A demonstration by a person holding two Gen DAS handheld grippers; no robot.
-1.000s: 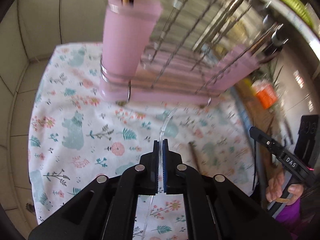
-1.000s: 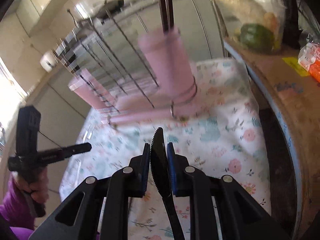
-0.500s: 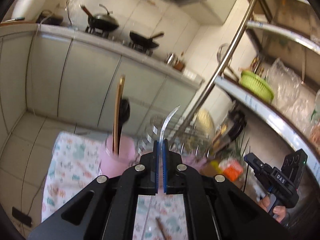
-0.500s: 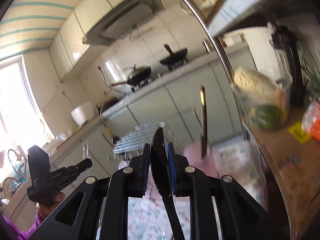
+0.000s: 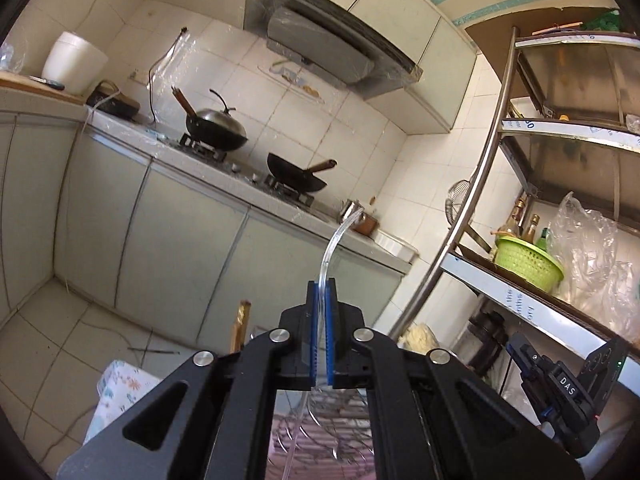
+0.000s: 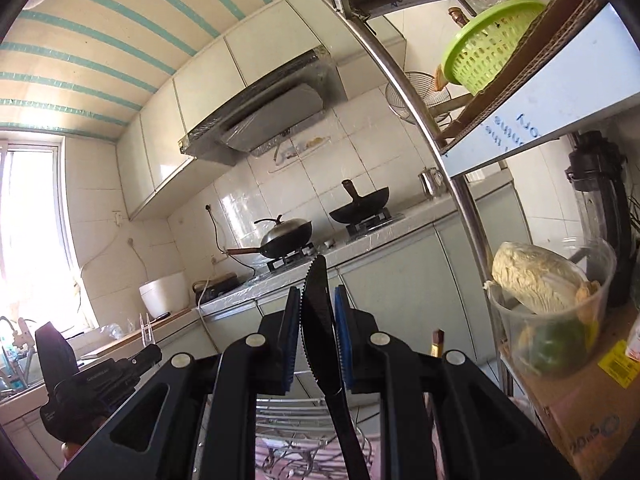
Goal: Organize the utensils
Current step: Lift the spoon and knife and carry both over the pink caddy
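Left gripper (image 5: pixel 320 292) clenched on a clear plastic utensil (image 5: pixel 334 240) — thin, transparent, its free end curving up and right beyond the blue pads (image 5: pixel 330 332). From the right wrist view the same utensil shows as clear prongs (image 6: pixel 146 328) standing up from the left gripper (image 6: pixel 148 354) at lower left, so it looks like a fork.

Right gripper (image 6: pixel 316 300) grasping a black serrated knife (image 6: pixel 318 312): blade tip upward between the blue pads (image 6: pixel 344 344), handle running down and slightly right toward the lower edge. In the left wrist view the right gripper (image 5: pixel 520 354) sits at the lower right, under the shelving.

Both grippers point roughly level across the kitchen. Far side: counter with grey-green cabinet doors (image 5: pixel 180 240), a lidded wok (image 5: pixel 216 130) and an open black pan (image 5: pixel 298 174) on the burners, range hood (image 5: pixel 324 52) above. White pot (image 5: pixel 74 62) at far left of the counter.

Right: metal shelf unit (image 5: pixel 480 184) holding a green basket (image 5: pixel 528 264) and bottles. Clear cup of vegetables (image 6: pixel 552 304) on a cardboard box, near right.

Below the grippers — wire dish rack (image 6: pixel 296 420) and a pink base under it, partly hidden. A wooden handle tip (image 5: pixel 242 320) pokes up just left of the left gripper. Corner of floral cloth (image 5: pixel 116 388) at lower left.
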